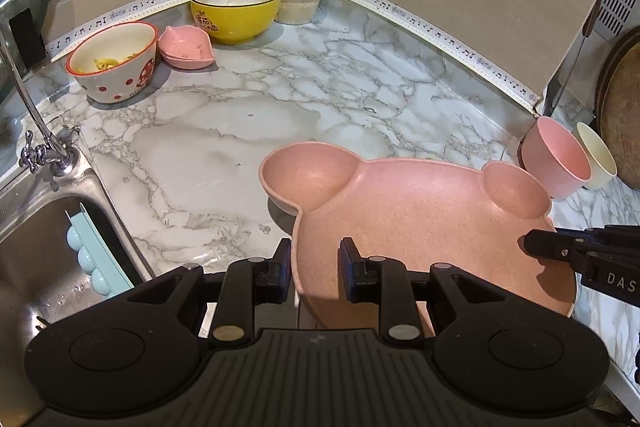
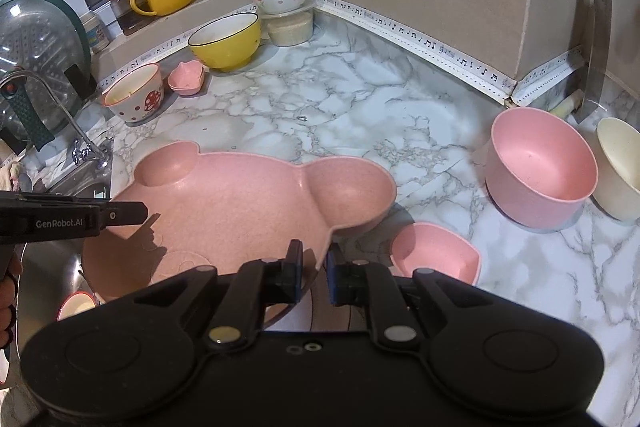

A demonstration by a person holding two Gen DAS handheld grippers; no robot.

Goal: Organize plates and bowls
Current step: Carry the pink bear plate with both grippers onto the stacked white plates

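Marble counter (image 1: 224,131) under two downward-tilted claws gripping bear plate (image 1: 420,219).

Warm indoor light falls from above, bright and even. The marble desk (image 1: 240,131) shines with soft glare ahead of the hand-held gripper. The plate (image 2: 240,195) casts a short shadow. Fisheye bending curves the edges; corners go black. Focus stays sharp.

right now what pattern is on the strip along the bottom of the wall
Small black music notes on a white strip, clearest in the left wrist view.
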